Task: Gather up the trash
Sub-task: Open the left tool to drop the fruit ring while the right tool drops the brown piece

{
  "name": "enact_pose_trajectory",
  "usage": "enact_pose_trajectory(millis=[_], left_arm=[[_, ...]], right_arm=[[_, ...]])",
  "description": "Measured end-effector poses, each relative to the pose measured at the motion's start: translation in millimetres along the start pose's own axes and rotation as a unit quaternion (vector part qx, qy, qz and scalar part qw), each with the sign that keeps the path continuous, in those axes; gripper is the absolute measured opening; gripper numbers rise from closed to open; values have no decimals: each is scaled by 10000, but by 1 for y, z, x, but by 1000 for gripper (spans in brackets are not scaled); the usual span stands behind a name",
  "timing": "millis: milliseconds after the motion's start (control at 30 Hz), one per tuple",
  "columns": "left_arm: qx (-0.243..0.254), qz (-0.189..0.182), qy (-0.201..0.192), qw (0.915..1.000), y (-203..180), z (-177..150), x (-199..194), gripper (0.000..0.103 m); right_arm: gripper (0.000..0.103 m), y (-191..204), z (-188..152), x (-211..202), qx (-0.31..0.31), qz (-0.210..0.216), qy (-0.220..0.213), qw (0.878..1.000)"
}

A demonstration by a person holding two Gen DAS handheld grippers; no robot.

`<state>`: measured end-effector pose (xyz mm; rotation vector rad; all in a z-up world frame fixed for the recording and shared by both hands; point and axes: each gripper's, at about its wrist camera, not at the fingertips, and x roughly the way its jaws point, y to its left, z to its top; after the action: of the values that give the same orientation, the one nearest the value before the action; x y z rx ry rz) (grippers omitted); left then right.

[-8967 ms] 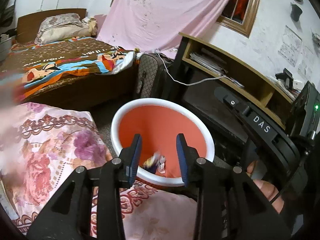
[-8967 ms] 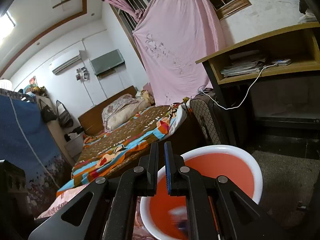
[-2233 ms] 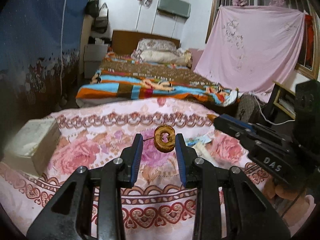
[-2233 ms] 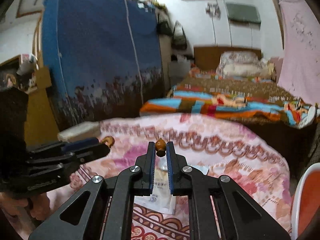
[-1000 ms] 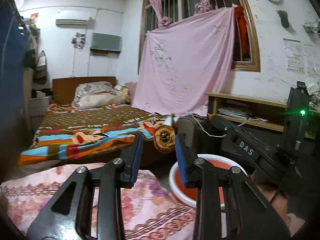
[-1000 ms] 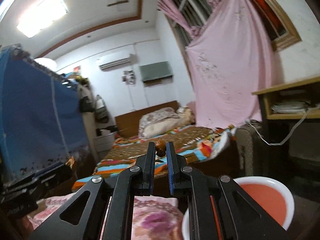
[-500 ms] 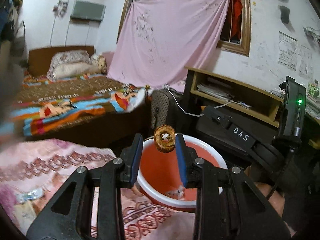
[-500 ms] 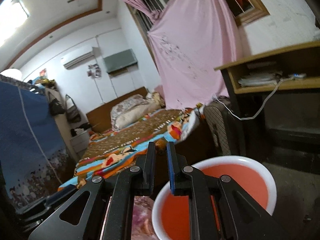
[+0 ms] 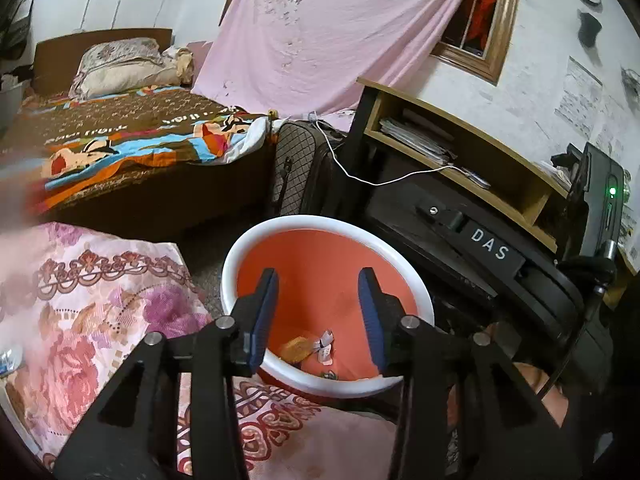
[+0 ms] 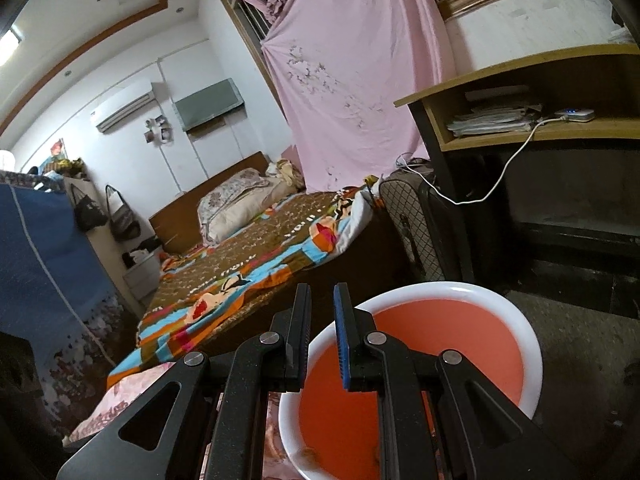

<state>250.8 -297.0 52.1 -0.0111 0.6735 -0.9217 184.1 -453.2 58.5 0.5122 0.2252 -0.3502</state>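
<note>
The orange bin with a white rim (image 9: 240, 248) stands on the floor beside the floral-sheeted bed. My left gripper (image 9: 318, 280) hangs over the bin; its jaws are opening and nothing is between them. A brown ring-shaped piece (image 9: 298, 350) lies at the bin's bottom next to white wrappers (image 9: 324, 344). My right gripper (image 10: 322, 300) sits just above the near-left part of the bin's rim (image 10: 520, 320). Its jaws are almost together, and I see nothing in the narrow slit. In the left wrist view its black body (image 9: 488, 244) reaches in from the right.
The floral sheet (image 9: 80, 300) fills the lower left, with a silvery wrapper (image 9: 8, 358) at its edge. Behind the bin are a quilted suitcase (image 9: 300, 176), a wooden shelf desk (image 9: 460, 148) with a white cable, and a bed with a colourful blanket (image 9: 140, 140).
The brown ring has left my left gripper and now lies in the bin; those jaws have widened. Both views have tipped down toward the bin. The small brown piece is gone from the right fingertips.
</note>
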Motion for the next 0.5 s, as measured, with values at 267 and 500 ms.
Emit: enact_pose_trajectory(millis=[267,500], left_arm=[[-250,389,-373,9982,18,2,-21,34],[-308,1282,-929,9869,36,-5,-62,52]], right_arm=[[13,6,1,2,-42,51,66,10000],[37,23,-3,0,-190,279,13,9994]])
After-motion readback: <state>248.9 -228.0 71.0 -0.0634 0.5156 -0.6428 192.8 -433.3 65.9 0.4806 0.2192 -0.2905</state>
